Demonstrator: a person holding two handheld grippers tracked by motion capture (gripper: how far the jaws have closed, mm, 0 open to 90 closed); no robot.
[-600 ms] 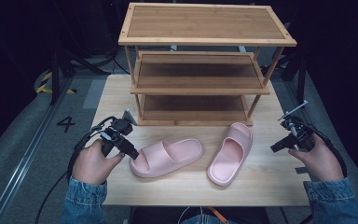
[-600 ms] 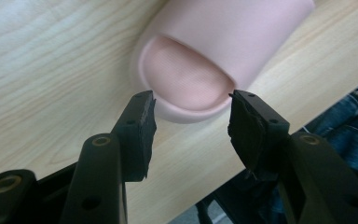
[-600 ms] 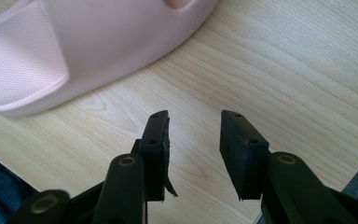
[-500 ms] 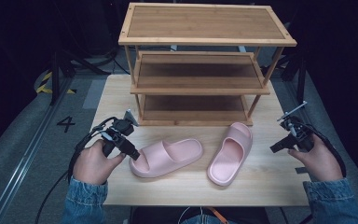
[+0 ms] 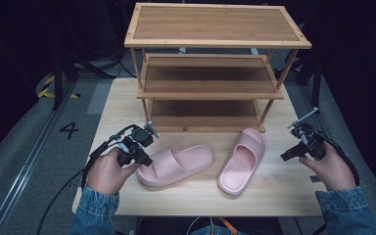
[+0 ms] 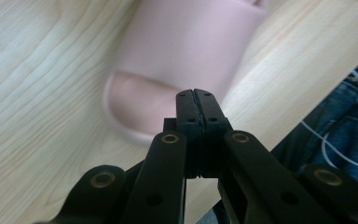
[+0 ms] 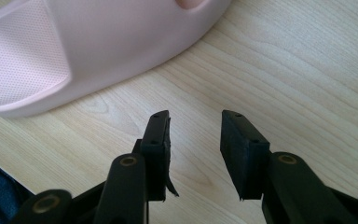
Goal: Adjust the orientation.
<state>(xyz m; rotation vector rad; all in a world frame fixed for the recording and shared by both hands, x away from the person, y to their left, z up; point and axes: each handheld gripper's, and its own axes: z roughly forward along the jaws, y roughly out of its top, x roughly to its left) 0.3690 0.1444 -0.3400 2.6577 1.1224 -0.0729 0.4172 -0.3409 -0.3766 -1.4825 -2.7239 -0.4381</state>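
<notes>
— How far along are they?

— Barely begun, I'd say. The left claw (image 6: 196,109) is pinched shut on nothing, just beside the heel of the left slipper (image 5: 176,164). The right claw (image 7: 196,140) gapes half open, empty, near the right slipper (image 5: 242,159).

— And the rack (image 5: 210,68)?

— Every shelf bare; both slippers lie on the surface (image 5: 274,191).

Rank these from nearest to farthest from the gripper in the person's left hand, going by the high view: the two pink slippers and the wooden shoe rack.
From the left gripper:
1. Left slipper, lying right beside it on the table.
2. Wooden shoe rack, behind it at the table's far side.
3. Right slipper, farther across, toward the other hand.
The rack's near corner and the right slipper are fairly close to call.
</notes>
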